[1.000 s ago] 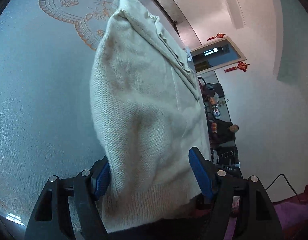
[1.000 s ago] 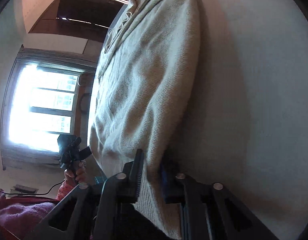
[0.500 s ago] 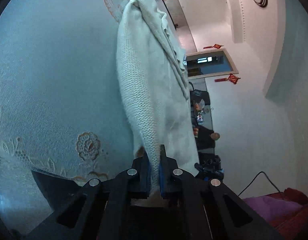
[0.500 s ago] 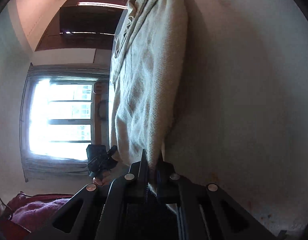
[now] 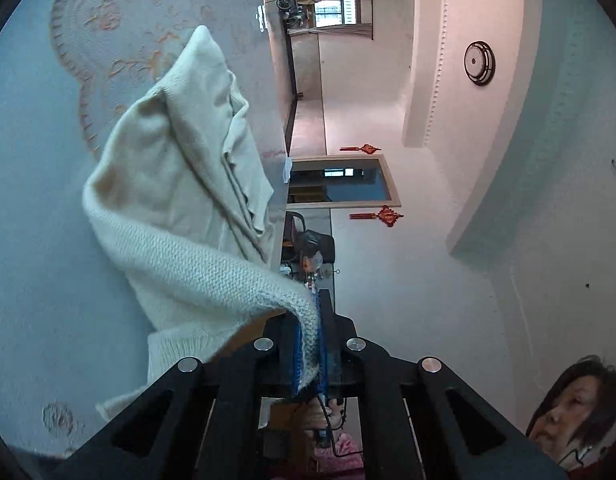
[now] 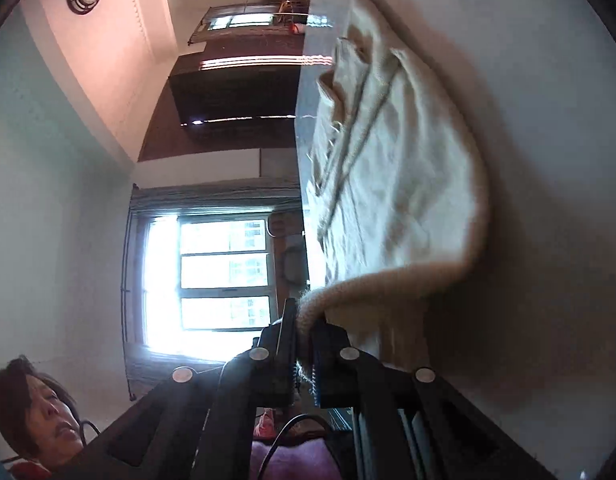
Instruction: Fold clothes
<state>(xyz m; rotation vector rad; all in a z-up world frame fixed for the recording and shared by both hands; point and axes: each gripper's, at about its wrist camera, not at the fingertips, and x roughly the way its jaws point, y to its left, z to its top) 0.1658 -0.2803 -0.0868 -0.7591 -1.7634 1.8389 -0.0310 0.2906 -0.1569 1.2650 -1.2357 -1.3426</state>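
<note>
One cream knitted sweater [image 5: 175, 184] lies on my tablecloth [image 5: 35, 160]. My two grippers, left gripper [image 5: 310, 344] and right gripper [image 6: 303, 344], each clamp its near hem, lifted off the cloth.

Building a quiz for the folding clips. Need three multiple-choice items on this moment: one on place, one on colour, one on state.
1. Where does most of the sweater lie?
A. on the table
B. on the floor
C. on a chair

2. What colour is the sweater?
A. navy
B. cream
C. red

3. How is the left gripper?
A. wide open
B. shut on nothing
C. shut on the sweater

Answers:
1 A: the knit spreads over the table.
2 B: pale cream knit in both views.
3 C: its blue pads pinch the sweater's edge; the right gripper does likewise.
</note>
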